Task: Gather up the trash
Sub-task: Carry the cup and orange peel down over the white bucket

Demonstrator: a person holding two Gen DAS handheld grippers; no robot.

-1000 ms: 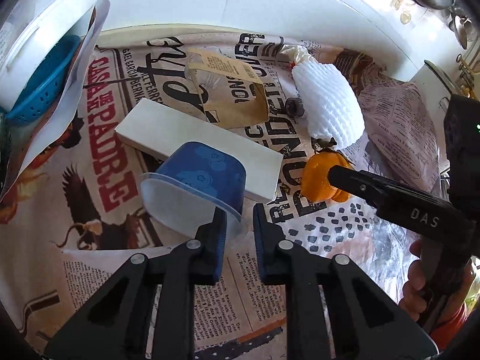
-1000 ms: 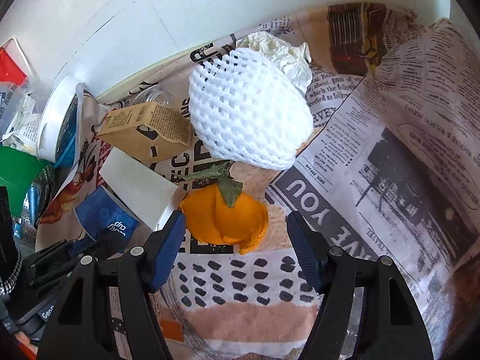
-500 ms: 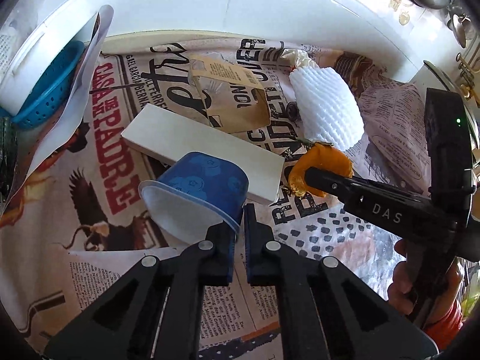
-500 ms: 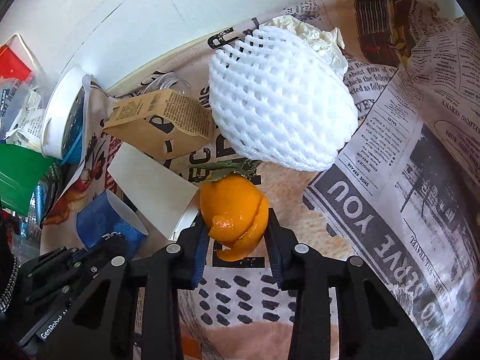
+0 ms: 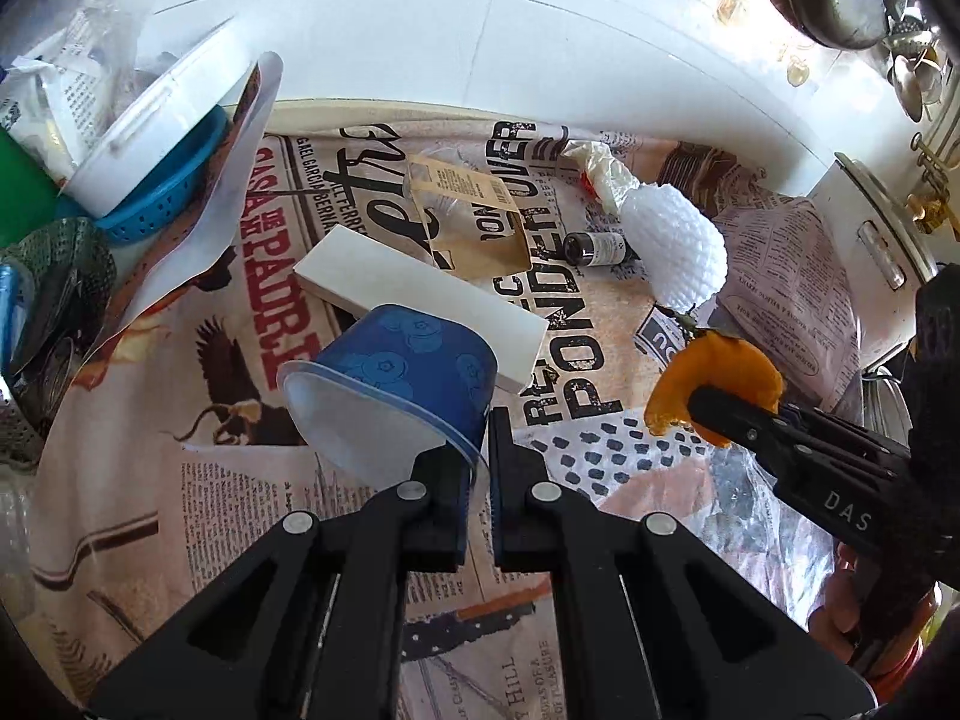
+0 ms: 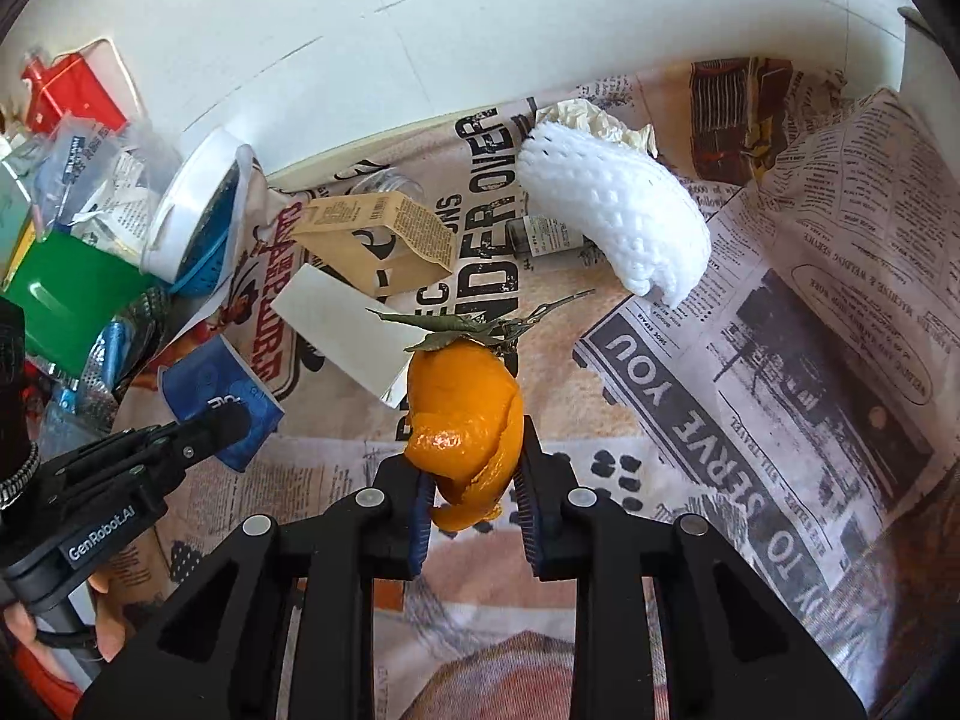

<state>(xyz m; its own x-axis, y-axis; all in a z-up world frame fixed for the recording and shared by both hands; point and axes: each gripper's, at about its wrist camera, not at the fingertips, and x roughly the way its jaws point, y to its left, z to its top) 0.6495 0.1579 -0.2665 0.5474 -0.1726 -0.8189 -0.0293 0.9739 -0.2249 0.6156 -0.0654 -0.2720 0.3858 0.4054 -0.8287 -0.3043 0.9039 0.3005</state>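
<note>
A blue plastic cup (image 5: pixel 414 360) lies tilted on its side, and my left gripper (image 5: pixel 477 444) is shut on its rim, holding it above the newspaper-print cloth (image 5: pixel 180 480). My right gripper (image 6: pixel 474 468) has an orange peel (image 6: pixel 462 396) with stem and leaves between its pads; its jaws are still closing and the pads press on the peel, which hangs clear of the cloth. In the left wrist view the peel (image 5: pixel 720 372) sits at the right gripper's tip. The cup (image 6: pixel 222 384) shows at the left of the right wrist view.
On the cloth lie a flat white box (image 5: pixel 420 306), brown card packaging (image 5: pixel 474 222), a small dark bottle (image 5: pixel 591 249), a white foam net (image 5: pixel 678 246) and crumpled paper (image 5: pixel 600 168). A blue colander (image 5: pixel 168 192) under a white lid stands at the left by the tiled wall.
The right gripper's jaws closed around the orange peel and lifted it off the cloth. The left gripper shut on the blue cup's rim and rose with it.
</note>
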